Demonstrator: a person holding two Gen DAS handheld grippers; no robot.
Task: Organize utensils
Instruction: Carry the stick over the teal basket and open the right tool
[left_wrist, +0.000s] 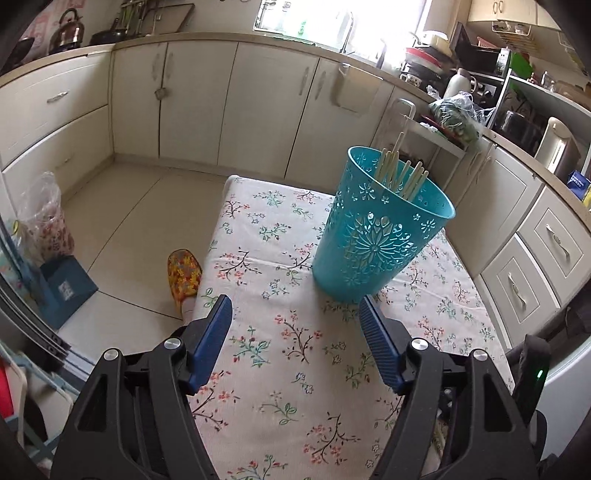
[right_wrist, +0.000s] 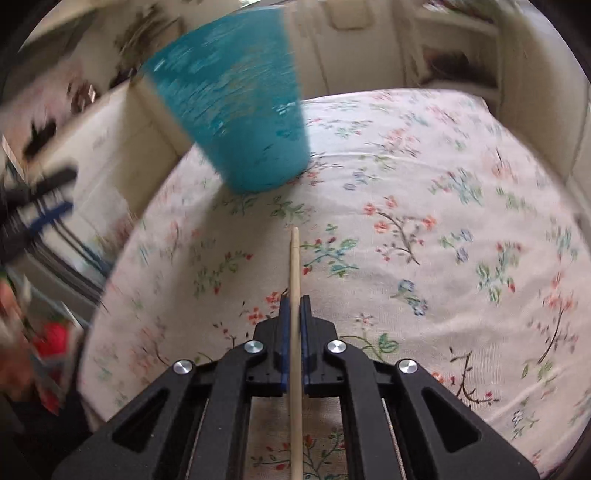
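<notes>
A teal perforated basket (left_wrist: 380, 229) stands on the floral tablecloth (left_wrist: 288, 354) and holds several pale chopsticks (left_wrist: 400, 175) standing upright. My left gripper (left_wrist: 295, 306) is open and empty, just in front of the basket's base. In the right wrist view, which is motion-blurred, my right gripper (right_wrist: 294, 301) is shut on a single wooden chopstick (right_wrist: 294, 266) that points forward toward the basket (right_wrist: 236, 107). The chopstick runs back between the fingers and out of the bottom of the view. The left gripper (right_wrist: 40, 199) shows blurred at the left edge.
Cream kitchen cabinets (left_wrist: 236, 103) ring the table. The counter at right carries a bag of greens (left_wrist: 456, 114), pots and appliances. A floral slipper (left_wrist: 183, 275) and a blue box (left_wrist: 66, 286) lie on the floor left of the table.
</notes>
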